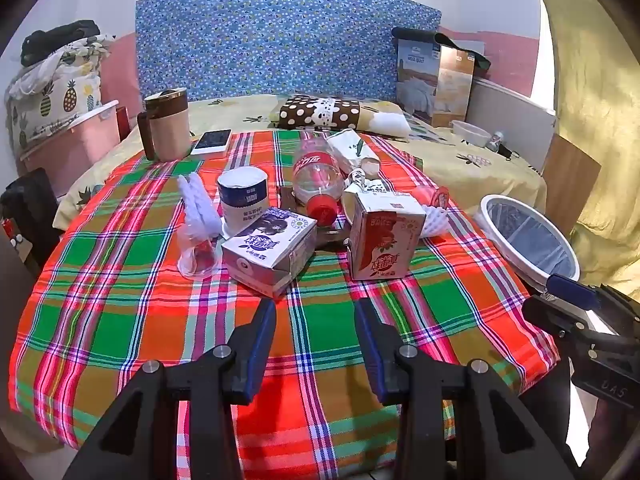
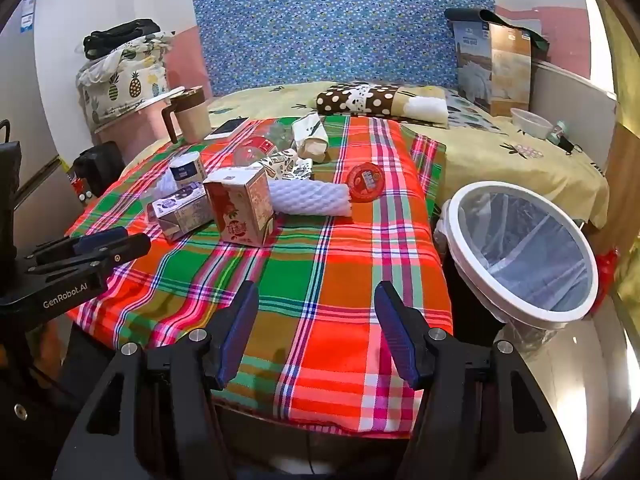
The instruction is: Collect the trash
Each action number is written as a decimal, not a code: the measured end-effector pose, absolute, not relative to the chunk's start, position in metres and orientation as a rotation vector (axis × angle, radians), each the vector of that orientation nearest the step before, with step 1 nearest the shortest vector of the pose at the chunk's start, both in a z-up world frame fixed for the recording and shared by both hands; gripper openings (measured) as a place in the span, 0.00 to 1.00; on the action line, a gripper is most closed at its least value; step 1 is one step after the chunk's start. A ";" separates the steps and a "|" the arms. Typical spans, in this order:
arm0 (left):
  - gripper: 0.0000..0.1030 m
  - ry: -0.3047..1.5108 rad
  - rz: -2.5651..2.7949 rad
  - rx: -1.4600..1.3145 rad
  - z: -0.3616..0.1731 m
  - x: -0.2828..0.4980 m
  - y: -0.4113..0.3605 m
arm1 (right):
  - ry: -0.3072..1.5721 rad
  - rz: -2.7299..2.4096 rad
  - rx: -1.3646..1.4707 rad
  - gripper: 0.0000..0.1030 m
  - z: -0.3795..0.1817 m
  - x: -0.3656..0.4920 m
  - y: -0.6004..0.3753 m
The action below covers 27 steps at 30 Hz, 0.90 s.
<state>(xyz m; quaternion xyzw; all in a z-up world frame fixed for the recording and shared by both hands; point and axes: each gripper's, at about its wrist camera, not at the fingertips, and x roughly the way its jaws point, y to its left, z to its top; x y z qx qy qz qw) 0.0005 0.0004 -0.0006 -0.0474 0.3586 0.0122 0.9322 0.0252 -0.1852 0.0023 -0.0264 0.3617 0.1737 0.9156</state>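
Note:
Trash lies in a cluster on the plaid tablecloth: a purple milk carton on its side, a red milk carton upright, a clear bottle with a red cap, a blue-and-white cup and white foam netting. A round red lid lies apart on the cloth. My left gripper hovers open and empty just short of the cartons. Over the cloth's near edge my right gripper is open, with nothing between its fingers. A white-rimmed bin with a clear liner stands right of the table.
A tan mug and a phone sit at the cloth's far left. Behind is a bed with a dotted pillow, a boxed quilt and a plastic bowl. A pink tub stands at left.

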 end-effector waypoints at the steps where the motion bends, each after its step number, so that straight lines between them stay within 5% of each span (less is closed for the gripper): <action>1: 0.39 0.738 0.025 -0.094 -0.001 0.001 0.000 | 0.747 0.357 -0.054 0.60 0.002 0.025 -0.185; 27: 0.39 0.735 0.017 -0.089 -0.002 -0.001 -0.001 | 0.743 0.356 -0.050 0.60 0.003 0.024 -0.184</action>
